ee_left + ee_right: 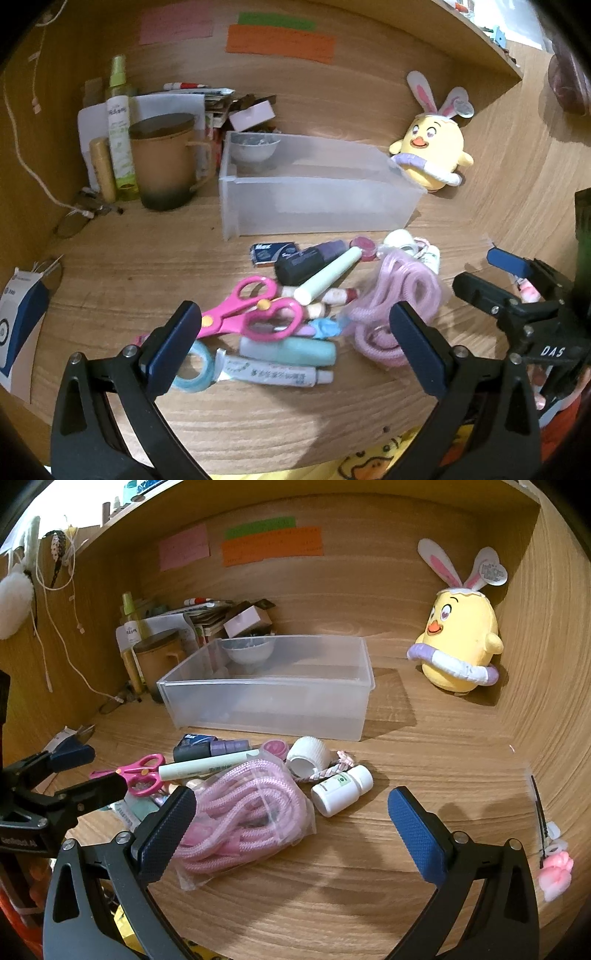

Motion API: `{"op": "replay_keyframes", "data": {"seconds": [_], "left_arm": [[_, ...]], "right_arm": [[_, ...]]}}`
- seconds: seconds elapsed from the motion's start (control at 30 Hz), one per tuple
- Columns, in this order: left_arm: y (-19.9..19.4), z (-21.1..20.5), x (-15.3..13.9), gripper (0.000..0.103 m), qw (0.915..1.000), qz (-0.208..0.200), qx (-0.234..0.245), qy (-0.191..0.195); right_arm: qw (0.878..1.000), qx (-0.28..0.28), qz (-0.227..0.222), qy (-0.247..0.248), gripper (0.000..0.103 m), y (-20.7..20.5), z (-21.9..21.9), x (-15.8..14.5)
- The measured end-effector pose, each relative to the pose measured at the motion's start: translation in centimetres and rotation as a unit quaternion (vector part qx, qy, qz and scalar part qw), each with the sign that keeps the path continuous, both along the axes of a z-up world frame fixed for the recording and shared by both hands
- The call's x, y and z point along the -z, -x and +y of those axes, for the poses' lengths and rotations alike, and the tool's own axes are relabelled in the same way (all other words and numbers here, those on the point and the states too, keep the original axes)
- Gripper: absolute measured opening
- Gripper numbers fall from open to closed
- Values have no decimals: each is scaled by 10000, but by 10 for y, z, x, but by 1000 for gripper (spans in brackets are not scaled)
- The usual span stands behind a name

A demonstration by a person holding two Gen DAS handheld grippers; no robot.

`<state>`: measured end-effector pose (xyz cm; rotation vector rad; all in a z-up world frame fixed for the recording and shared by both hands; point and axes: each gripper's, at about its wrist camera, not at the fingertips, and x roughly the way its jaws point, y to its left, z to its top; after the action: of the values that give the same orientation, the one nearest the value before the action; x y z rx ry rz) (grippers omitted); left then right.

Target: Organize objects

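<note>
A clear plastic bin (314, 195) (266, 701) stands on the wooden desk with a small bowl (255, 146) in its far corner. In front of it lies a pile: pink scissors (251, 314) (142, 771), a pale green marker (328, 275) (207, 766), a bagged pink rope (391, 302) (243, 812), a white pill bottle (341, 790), tubes and tape. My left gripper (295, 332) is open above the scissors and tubes. My right gripper (291, 812) is open, over the rope bag and bottle; it also shows in the left wrist view (480, 273).
A yellow chick plush (430, 151) (461, 642) sits at the back right. A brown mug (166, 162), spray bottle (120, 125) and stacked papers crowd the back left. Glasses (77, 218) lie at the left. A pink hair clip (554, 867) lies by the right wall.
</note>
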<state>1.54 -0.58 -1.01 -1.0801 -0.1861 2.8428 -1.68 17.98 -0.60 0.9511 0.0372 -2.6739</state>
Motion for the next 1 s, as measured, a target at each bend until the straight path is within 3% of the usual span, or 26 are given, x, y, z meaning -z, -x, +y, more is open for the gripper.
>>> {"op": "replay_keyframes", "data": {"seconds": [0.13,0.2,0.27,0.37,0.57,0.77,1.0], "left_arm": [[-11,-14,11,102,9997,-126,-201,-84],[-15,-18,20,89,9992,-298,-224,-144],[-17,-24,32,82,9981,-536,-267,-170],[-29,-29,34,82,9978,-459,-468,105],[-35,-50,39,82,9954,-478,-832,-18],[-20,-64,49,77,9929,-615,-1014,-83],[-1,-59,49,48,9951,-542,-829,43]], "right_arm": [[9995,-192,-213,-113,103,-1,-7,6],[9990,-240,-300,-246,103,-2,-12,14],[9981,-283,-426,-336,103,-4,-15,22],[9971,-353,-598,-298,103,-5,-19,29],[9969,-392,-655,-165,103,-5,-29,28],[9954,45,-954,39,103,15,-34,35],[9933,-112,-1146,-97,103,24,-43,42]]}}
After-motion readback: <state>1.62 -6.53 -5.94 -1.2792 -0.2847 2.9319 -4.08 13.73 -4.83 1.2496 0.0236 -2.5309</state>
